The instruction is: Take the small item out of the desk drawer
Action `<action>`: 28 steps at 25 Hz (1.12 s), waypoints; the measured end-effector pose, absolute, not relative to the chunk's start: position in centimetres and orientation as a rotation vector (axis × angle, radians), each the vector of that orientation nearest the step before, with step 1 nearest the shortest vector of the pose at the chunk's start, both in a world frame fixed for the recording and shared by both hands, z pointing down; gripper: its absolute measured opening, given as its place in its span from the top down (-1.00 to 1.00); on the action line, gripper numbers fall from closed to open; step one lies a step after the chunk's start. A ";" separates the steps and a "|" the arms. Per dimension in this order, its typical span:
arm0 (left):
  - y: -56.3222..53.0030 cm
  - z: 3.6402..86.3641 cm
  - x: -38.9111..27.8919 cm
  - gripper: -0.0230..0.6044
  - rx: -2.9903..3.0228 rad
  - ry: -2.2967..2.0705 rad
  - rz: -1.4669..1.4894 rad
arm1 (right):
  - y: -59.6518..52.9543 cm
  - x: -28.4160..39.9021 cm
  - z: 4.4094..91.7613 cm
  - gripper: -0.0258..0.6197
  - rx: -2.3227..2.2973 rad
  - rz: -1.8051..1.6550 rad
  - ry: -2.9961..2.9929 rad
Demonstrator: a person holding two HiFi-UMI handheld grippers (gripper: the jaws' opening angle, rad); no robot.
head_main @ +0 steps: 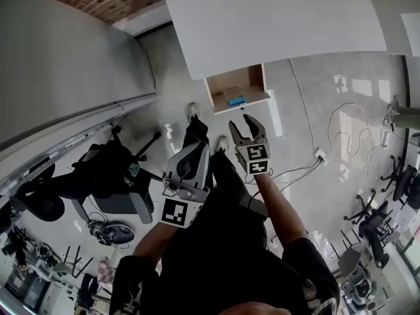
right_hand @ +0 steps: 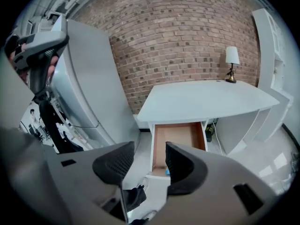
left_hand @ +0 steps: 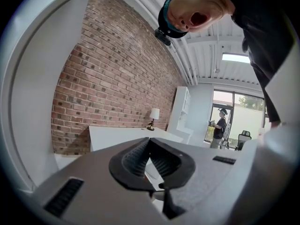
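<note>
Nearest: the person stands over both grippers, arms low.
- Left gripper (head_main: 195, 156) is held close to the body and tilted up. Its pads are pressed together at the tips, with nothing pinched between them.
- Right gripper (head_main: 241, 123) is held further out, toward the drawer. Its jaws are spread and empty, and the drawer front shows in the gap between them.

Below: dark trousers and pale shoes (head_main: 193, 112) on grey floor. Open floor lies between the right gripper and the drawer.

To the person's left: a black office chair (head_main: 108, 172), well apart from the drawer, backs onto a long grey partition (head_main: 59, 64).

To the right: loose cables (head_main: 344, 126) trail over the floor to a power strip (head_main: 321, 154), clear of the line to the drawer.

Drawer (head_main: 226, 84): pulled out from under the white bench (head_main: 275, 18), with a brown inside.
- The small blue item (head_main: 237, 101) lies on the drawer bottom at the front edge, toward the person.
- In the right gripper view, the right-hand jaw hides part of the item.
- The rest of the drawer bottom shows bare wood.

Beyond:
- The bench top carries a small table lamp (right_hand: 230, 62) at its far corner, by the brick wall (right_hand: 187, 36).
- A white shelf unit (right_hand: 272, 55) stands beside that end.
- Far off, in the left gripper view, another person (left_hand: 219, 125) stands by a glazed door.
</note>
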State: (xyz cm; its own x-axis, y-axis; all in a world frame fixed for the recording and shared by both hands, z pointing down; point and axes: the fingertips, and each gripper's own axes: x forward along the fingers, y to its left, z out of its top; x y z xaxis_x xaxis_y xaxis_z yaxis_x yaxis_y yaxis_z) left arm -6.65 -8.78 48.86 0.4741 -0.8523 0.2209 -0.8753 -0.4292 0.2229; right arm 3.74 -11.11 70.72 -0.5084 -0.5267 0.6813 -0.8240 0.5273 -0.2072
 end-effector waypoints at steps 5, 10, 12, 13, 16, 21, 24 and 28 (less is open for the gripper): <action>-10.0 50.4 -7.1 0.90 2.424 -1.445 0.105 | -12.0 3.3 76.1 0.06 1.016 0.756 -2.148; -10.9 52.2 -7.0 0.90 2.419 -1.417 0.115 | -12.7 4.1 80.7 -0.01 1.018 0.796 -2.084; -11.4 52.9 -6.9 0.90 2.414 -1.408 0.117 | -12.8 4.4 82.6 -0.03 1.014 0.817 -2.051; -11.7 53.3 -6.8 0.90 2.414 -1.403 0.119 | -12.9 4.5 83.5 -0.04 1.009 0.824 -2.035; -12.7 54.3 -6.6 0.90 2.414 -1.396 0.122 | -13.3 5.0 86.2 -0.07 1.000 0.833 -1.991; -13.9 55.9 -6.0 0.90 2.394 -1.395 0.122 | -13.8 6.1 90.6 -0.13 1.007 0.860 -1.911; -14.5 57.2 -6.1 0.90 2.358 -1.406 0.128 | -14.0 6.6 93.3 -0.16 1.001 0.870 -1.850; -15.4 58.5 -6.2 0.90 2.334 -1.405 0.133 | -14.5 6.7 95.6 -0.21 0.990 0.892 -1.798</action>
